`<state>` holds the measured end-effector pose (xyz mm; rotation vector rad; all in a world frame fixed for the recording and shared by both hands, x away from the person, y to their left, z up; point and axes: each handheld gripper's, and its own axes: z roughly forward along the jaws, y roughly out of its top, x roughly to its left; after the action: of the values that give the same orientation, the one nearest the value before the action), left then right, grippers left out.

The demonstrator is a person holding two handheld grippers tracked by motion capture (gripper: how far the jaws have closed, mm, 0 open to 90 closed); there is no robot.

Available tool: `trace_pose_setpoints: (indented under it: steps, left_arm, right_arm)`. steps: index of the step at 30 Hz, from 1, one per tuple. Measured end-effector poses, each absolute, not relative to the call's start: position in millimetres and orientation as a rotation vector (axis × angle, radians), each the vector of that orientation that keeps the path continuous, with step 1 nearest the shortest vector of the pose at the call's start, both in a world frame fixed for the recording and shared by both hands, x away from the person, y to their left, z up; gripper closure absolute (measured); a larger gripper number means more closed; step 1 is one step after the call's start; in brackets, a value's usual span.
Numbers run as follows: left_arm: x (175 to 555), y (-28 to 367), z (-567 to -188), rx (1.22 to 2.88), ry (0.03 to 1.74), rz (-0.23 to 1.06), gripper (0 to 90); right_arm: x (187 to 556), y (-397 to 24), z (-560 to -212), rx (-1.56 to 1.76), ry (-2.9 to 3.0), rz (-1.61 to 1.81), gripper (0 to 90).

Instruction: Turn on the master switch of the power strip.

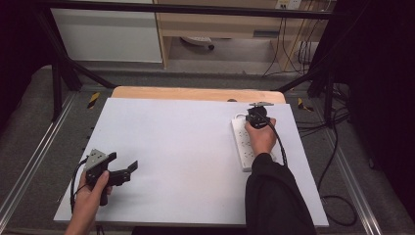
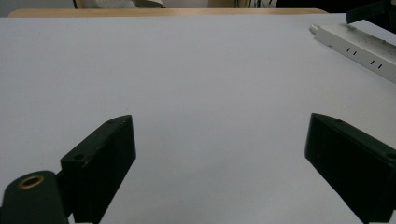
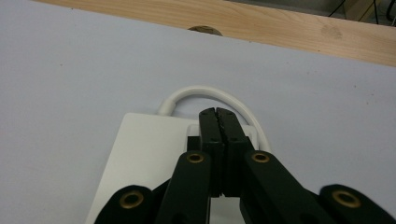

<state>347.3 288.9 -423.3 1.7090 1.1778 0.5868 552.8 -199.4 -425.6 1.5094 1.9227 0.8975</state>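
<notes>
The right hand-held gripper (image 3: 219, 112) has its two black jaws pressed flat together, with nothing between them. Their tips point down at the far end of the white power strip (image 1: 243, 147), right where a raised block sits on its top face; whether the tips actually touch that block cannot be made out. The strip lies near the right edge of the counter (image 1: 171, 142), towards its far right corner, running lengthwise from front to back. A white cable (image 3: 205, 91) loops out of the strip's far end and curves round behind the jaw tips.

The left hand-held gripper (image 1: 122, 169) is held near the front left corner of the counter, jaws spread wide with only bare white surface between them. It holds nothing and is well apart from the strip.

In the high view the right hand (image 1: 262, 137) and its dark sleeve (image 1: 276, 196) cover much of the strip's near half, so the sockets there are hidden. In the right gripper view the jaws hide the block beneath them. The left gripper view cuts the strip off at its right edge.
</notes>
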Motion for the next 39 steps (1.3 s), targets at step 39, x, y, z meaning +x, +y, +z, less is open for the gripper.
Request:
trace_pose_setpoints:
  steps: [39]
  left_arm:
    - [346.8, 288.6, -423.4, 1.715, 1.176, 0.589, 9.2]
  right_arm:
    - [544.4, -194.7, -409.3, 1.462, 1.891, 1.065, 76.1]
